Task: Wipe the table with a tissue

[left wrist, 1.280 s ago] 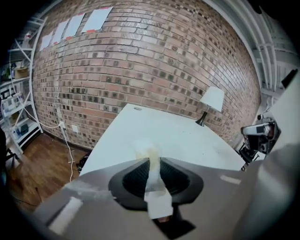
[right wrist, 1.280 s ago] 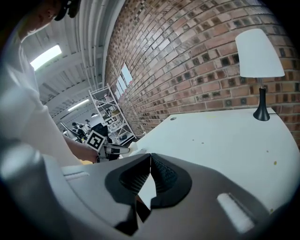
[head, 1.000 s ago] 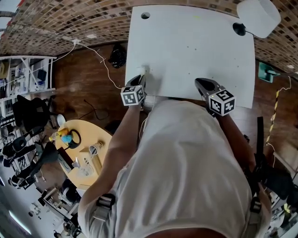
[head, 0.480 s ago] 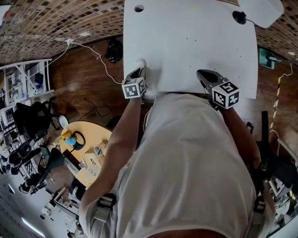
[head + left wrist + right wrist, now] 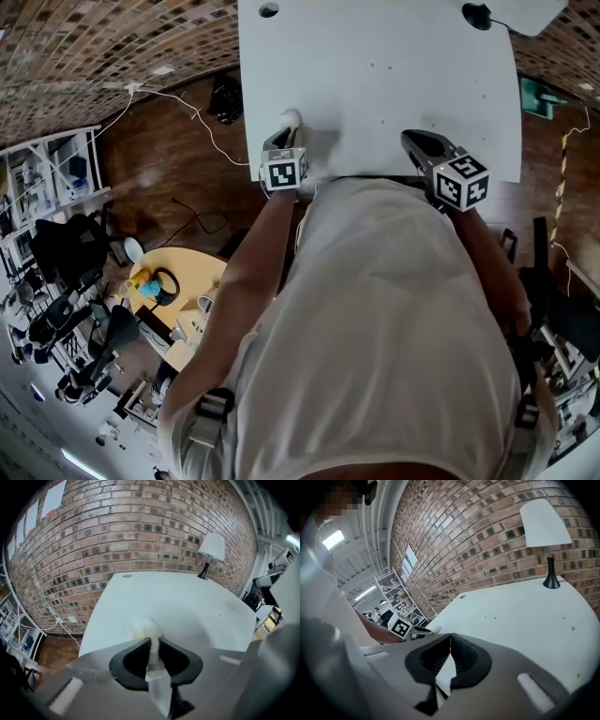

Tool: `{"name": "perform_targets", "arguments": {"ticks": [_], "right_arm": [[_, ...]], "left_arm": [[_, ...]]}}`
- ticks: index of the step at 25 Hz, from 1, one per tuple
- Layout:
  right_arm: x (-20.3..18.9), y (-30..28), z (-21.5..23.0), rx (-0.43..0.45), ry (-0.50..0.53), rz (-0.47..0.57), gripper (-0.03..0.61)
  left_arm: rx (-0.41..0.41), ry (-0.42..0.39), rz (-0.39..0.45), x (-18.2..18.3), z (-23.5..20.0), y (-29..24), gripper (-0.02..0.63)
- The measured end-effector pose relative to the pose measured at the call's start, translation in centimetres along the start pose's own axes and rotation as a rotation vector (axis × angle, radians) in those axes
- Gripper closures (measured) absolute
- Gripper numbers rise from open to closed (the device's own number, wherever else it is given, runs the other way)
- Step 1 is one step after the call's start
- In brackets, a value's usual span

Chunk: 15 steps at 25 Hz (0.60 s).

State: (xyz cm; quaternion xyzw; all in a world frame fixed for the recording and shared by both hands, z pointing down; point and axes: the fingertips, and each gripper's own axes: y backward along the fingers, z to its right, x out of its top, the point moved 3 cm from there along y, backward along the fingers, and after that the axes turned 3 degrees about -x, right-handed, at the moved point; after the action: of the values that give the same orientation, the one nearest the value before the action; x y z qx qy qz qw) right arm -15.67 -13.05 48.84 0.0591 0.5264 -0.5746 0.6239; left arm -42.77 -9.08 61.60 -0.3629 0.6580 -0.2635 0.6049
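Observation:
A white table (image 5: 394, 84) fills the top of the head view. My left gripper (image 5: 285, 136) is near the table's front left corner, shut on a wad of white tissue (image 5: 291, 119) that sticks out past its tips. In the left gripper view the tissue (image 5: 146, 629) bulges ahead of the left gripper (image 5: 153, 641) and rests on the table (image 5: 187, 602). My right gripper (image 5: 415, 142) is over the table's front edge further right. Its jaws are shut with nothing between them in the right gripper view (image 5: 450, 637).
A white-shaded lamp with a black base (image 5: 483, 13) stands at the table's far right corner, seen as the lamp (image 5: 546, 527) in the right gripper view. A round hole (image 5: 269, 10) sits at the far left corner. A brick wall (image 5: 140, 531) lies beyond the table.
My left gripper has shifted slightly right and lower toward the table with the tissue. The right gripper has stayed where it was.

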Motion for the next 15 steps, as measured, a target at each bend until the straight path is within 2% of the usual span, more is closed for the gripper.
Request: {"name": "perform_targets", "arguments": {"ticks": [7,12,15], "right_arm": [[-0.5,1.0,0.5,-0.036,-0.028,0.013,0.571],[-0.8,1.5,0.6,-0.043,-0.041,0.013,0.569],[-1.0,1.6,0.5,-0.042,-0.045,0.013,0.571]], "left_arm": [[-0.050,-0.036,0.002,0.8,2.6,-0.9,0.548],[-0.187,-0.149,-0.020,1.1,6.3,-1.7,0.548],[-0.270,-0.149,-0.053,1.1,8.4,-1.8,0.548]]}}
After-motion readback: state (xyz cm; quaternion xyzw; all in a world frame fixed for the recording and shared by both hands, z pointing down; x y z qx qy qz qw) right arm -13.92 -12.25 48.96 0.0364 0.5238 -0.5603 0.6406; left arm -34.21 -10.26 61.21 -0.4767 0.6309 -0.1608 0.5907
